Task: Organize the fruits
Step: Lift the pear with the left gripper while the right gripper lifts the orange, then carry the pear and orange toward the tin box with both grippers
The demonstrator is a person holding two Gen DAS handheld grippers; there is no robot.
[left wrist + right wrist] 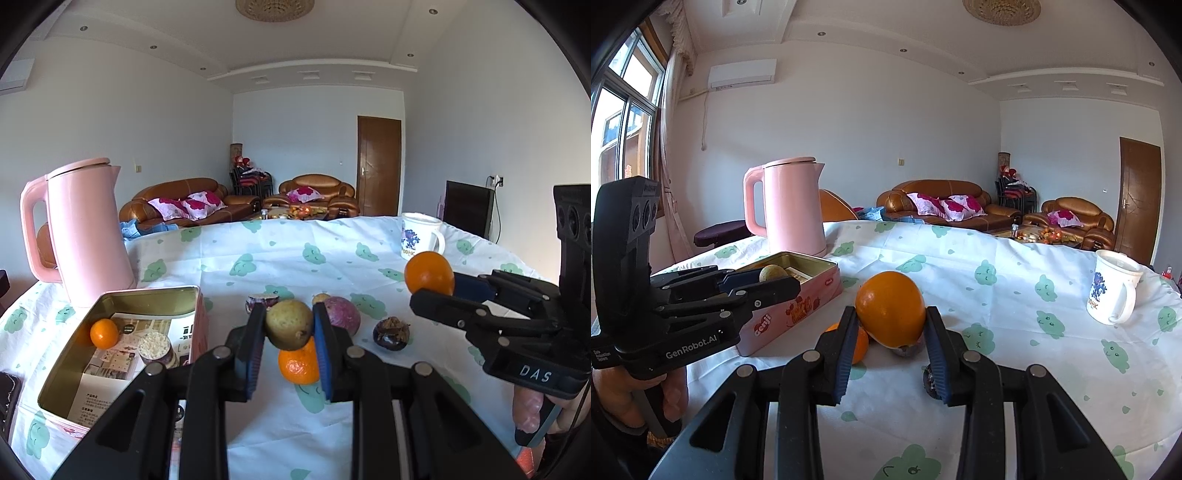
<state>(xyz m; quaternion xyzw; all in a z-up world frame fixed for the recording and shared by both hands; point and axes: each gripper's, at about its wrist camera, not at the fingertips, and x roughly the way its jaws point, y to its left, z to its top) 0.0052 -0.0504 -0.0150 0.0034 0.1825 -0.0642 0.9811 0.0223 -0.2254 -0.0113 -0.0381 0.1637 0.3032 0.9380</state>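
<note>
Both grippers are loaded, so the step in hand looks like the carry to the box. The left gripper [289, 325] pinches a yellow-green pear [289, 324] between its blue-padded fingers [252, 350], held clear above the table [332, 236] with its cloud-print cloth; in the right wrist view the pear hangs at the near rim of the pink tin box [798, 310]. The right gripper [891, 314] has its fingers clamped on a large orange [891, 308], held aloft to the right of the box and well apart from it. The open box already holds one small mandarin [103, 333] on a printed leaflet. On the cloth lie another mandarin [298, 363], a purple passion fruit [343, 314], a dark mangosteen [390, 332] and a cut purple fruit [261, 301] behind. A pink kettle [86, 236] stands just behind the box and a white mug [421, 236] far right. The next move probably calls for bringing the pear over the box's open space, lowering it, then spreading the fingers gently so it does not roll onto the mandarin; the orange should follow.
</note>
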